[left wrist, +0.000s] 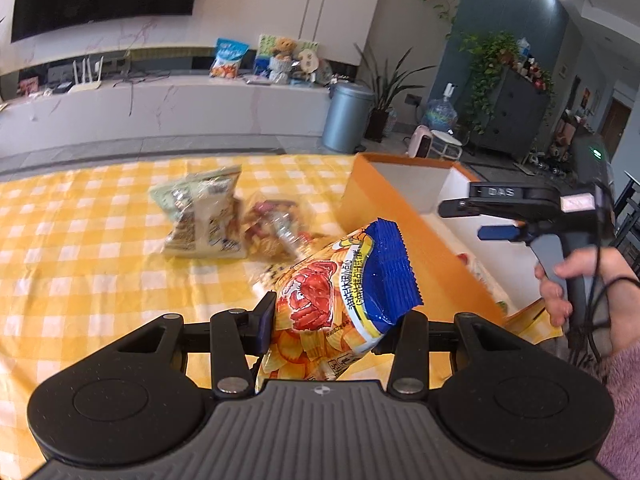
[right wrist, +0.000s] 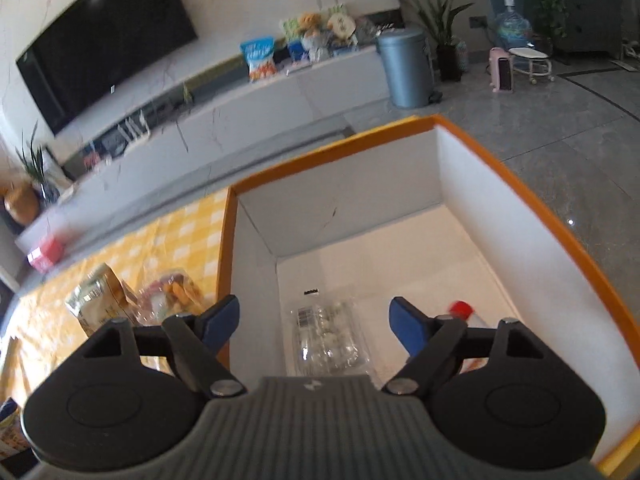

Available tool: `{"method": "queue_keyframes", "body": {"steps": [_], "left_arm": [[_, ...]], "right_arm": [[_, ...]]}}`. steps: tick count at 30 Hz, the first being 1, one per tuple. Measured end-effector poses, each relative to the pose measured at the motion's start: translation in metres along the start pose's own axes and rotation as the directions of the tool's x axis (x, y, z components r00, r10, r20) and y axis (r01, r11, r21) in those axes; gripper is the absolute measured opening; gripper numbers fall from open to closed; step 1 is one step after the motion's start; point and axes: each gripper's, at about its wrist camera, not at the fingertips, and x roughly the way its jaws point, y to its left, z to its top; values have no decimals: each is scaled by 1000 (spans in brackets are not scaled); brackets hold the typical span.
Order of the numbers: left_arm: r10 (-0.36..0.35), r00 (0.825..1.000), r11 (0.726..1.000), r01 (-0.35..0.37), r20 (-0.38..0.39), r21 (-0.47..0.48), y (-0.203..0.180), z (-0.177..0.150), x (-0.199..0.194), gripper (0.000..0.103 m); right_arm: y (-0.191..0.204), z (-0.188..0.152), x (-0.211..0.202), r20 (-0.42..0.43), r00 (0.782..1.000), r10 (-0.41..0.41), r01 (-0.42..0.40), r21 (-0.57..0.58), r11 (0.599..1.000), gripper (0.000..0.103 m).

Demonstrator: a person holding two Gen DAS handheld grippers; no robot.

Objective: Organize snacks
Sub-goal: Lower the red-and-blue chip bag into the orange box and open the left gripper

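My left gripper (left wrist: 336, 320) is shut on an orange and blue chip bag (left wrist: 340, 292) with a red crab on it, held above the yellow checked tablecloth (left wrist: 80, 260) just left of the orange box (left wrist: 400, 220). My right gripper (right wrist: 314, 320) is open and empty above the box's white inside (right wrist: 400, 248); it also shows in the left wrist view (left wrist: 480, 216). A clear plastic snack pack (right wrist: 328, 336) lies on the box floor. A red-capped item (right wrist: 462, 310) lies beside it. A pale green bag (left wrist: 204, 212) and a clear mixed-snack bag (left wrist: 276, 232) lie on the cloth.
The box's orange rim (right wrist: 520, 184) stands at the table's right end, with grey floor beyond. A grey bin (left wrist: 348, 116), plants and a white TV bench with more snacks (left wrist: 228, 58) stand behind the table.
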Motion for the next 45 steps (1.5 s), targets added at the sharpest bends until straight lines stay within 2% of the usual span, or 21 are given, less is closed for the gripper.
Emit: {"method": "queue_keyframes", "body": {"steps": [3,7,13,18,20,24,26,28,30,34,35,37,38,39,45], "left_arm": [[-22,1000,1000,22,7,18,-14,8,4,49],[-49,999,998,49,-5,51,-41,27,24,49],[-76,997,988,76,-8,138,-86,53,61,49],[-80,997,969,83,-20,235,-121,71,104,49],[-57,997,962,68,-49,266,-134,74,128,49],[-53,994,947,80,-95,311,-155,71,164,49],[-45,992,942,82,-118,327,-162,68,179,49],[-25,988,939,74,-149,335,-168,63,192,49],[10,981,943,55,-192,329,-171,60,202,49],[-9,972,952,80,-233,295,-169,56,208,49],[-10,971,954,81,-239,290,-169,56,208,52],[8,972,953,64,-236,297,-169,57,207,71],[18,974,951,53,-226,304,-170,57,206,89],[23,978,950,44,-209,308,-169,56,202,93],[32,987,944,21,-155,330,-167,61,182,93]], "right_arm": [[-17,1,-31,93,996,2,-7,55,998,83],[-34,4,-62,201,980,3,-22,89,996,85],[-58,1,-79,265,964,-38,-7,169,986,85],[-72,-3,-91,321,945,-60,-21,242,970,85],[-75,-3,-93,332,942,-60,-29,255,966,85],[-84,-2,-93,333,940,-78,-13,264,964,85],[-87,-2,-90,321,943,-89,-1,270,963,85],[-94,-3,-85,309,949,-66,-25,281,959,86],[-100,-5,-77,284,958,-24,-66,303,951,86],[-97,-4,-74,266,963,-47,-33,288,957,86],[-97,-4,-74,265,963,-45,-36,293,955,86],[-99,-6,-72,259,965,-33,-51,312,949,86],[-100,-7,-72,253,967,-33,-52,321,946,86],[-99,-7,-72,251,967,-37,-48,325,945,86],[-96,-9,-77,267,963,-36,-54,321,946,86]]}}
